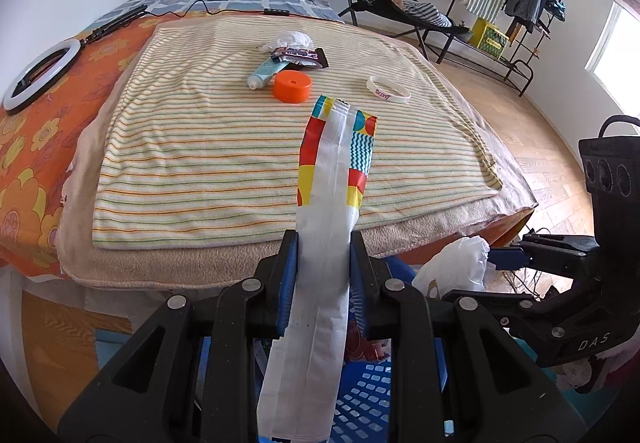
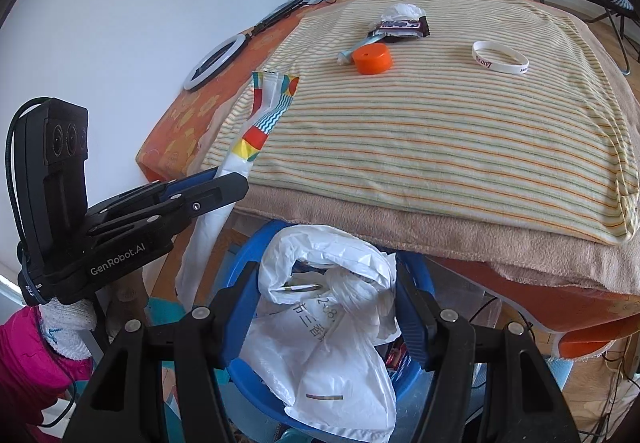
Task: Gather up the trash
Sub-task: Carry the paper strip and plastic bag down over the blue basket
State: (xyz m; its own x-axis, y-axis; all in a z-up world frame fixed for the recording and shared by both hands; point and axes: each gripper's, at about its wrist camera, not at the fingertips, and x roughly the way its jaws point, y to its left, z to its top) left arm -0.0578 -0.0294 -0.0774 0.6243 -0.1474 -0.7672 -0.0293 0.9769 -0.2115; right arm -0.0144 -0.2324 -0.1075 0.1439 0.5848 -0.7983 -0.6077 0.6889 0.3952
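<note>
Wrapper (image 1: pixel 334 179): white, with red, yellow and teal geometric print; cap (image 1: pixel 292 85): orange; wristband (image 1: pixel 388 88): white; blanket (image 1: pixel 224 147): cream, orange-green stripes; basket (image 2: pixel 248 255): blue.

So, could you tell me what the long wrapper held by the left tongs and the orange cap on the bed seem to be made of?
The long white wrapper with colourful geometric print, clamped in the left tongs, looks like thin laminated paper or plastic film: creased flat, with slightly glossy printed edges. The round orange cap looks like smooth moulded plastic with an even, faint sheen.
</note>
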